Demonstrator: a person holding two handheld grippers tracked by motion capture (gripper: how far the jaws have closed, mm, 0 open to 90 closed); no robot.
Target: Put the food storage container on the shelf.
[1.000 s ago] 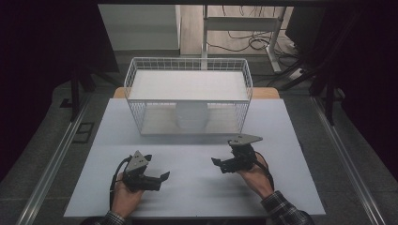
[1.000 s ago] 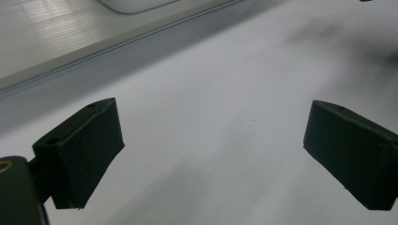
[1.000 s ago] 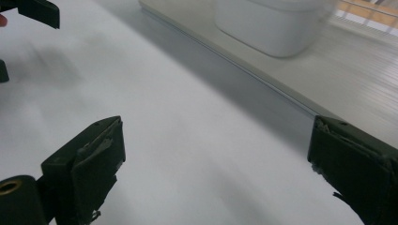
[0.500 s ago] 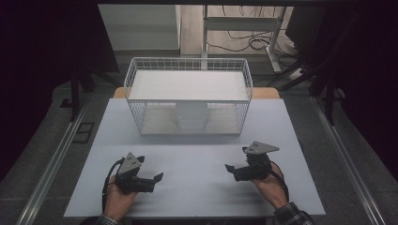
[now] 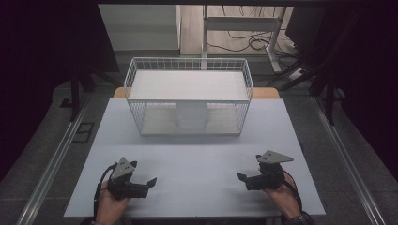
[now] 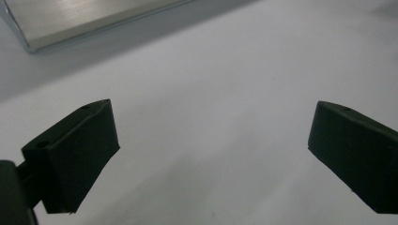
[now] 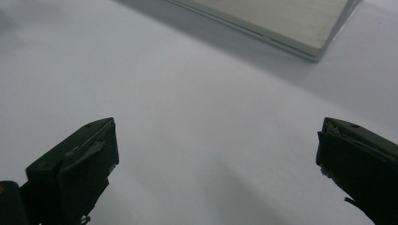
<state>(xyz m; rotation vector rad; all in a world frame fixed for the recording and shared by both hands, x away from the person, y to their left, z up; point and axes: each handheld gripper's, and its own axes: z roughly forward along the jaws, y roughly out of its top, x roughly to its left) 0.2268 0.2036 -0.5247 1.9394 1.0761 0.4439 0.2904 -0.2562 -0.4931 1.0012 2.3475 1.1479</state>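
White table (image 5: 197,159), basket (image 5: 187,101) beyond both grippers

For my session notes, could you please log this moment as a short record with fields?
surface: white table
basket: white wire basket at the table's far side, upright
basket contents: a pale object, too blurred to identify
left gripper: near the table's front left, jaws apart, holding nothing
right gripper: near the front right, jaws apart, holding nothing
contact: both grippers apart from the basket
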